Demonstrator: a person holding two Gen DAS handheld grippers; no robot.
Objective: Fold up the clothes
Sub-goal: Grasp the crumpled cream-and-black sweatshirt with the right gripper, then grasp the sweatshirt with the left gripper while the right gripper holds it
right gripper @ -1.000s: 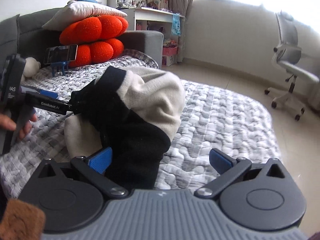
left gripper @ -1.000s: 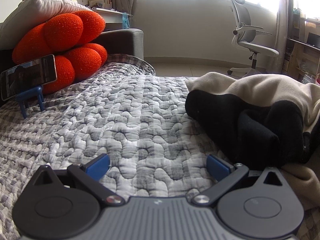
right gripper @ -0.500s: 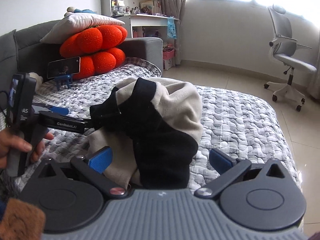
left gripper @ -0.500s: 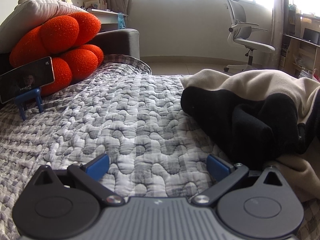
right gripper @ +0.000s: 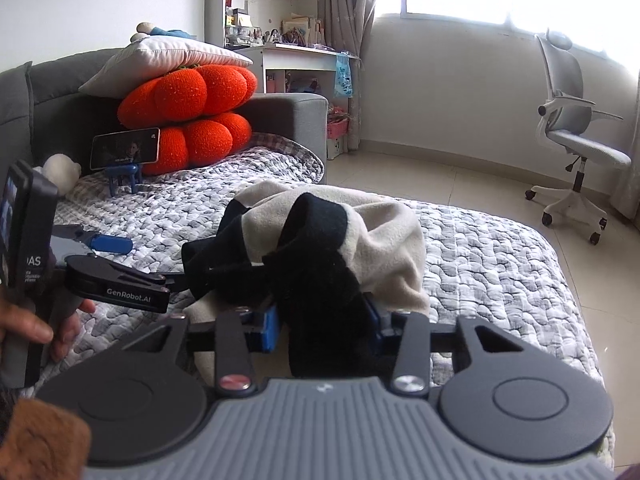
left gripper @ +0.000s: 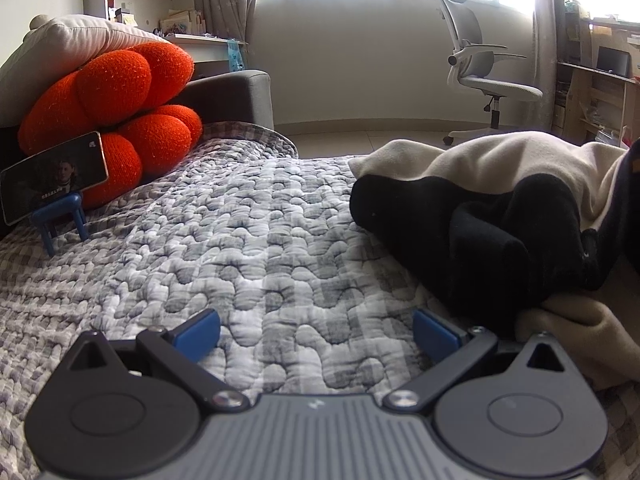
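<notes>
A crumpled cream and black fleece garment [right gripper: 384,240] lies in a heap on the grey quilted bed cover [right gripper: 500,264]. My right gripper [right gripper: 322,322] is at the heap's near edge. Its jaws are closing, and the blue pads press a black fold from both sides. In the left wrist view the garment [left gripper: 480,168] bulks at the right. My left gripper [left gripper: 316,332] hovers open over the bare quilt [left gripper: 240,240], its right finger close to the black cloth with nothing between the pads. The right wrist view shows the left gripper [right gripper: 148,260] in a hand at the far left.
A phone on a small blue stand [left gripper: 54,178] sits at the back left in front of orange cushions [left gripper: 120,120] and a white pillow [right gripper: 160,60]. A grey sofa arm [right gripper: 296,120] stands behind. An office chair [right gripper: 576,148] is on the tiled floor past the bed's right edge.
The right gripper's jaws went from wide open to closed onto a black fold of the garment. The heap has sunk lower. The left gripper has hardly moved.
</notes>
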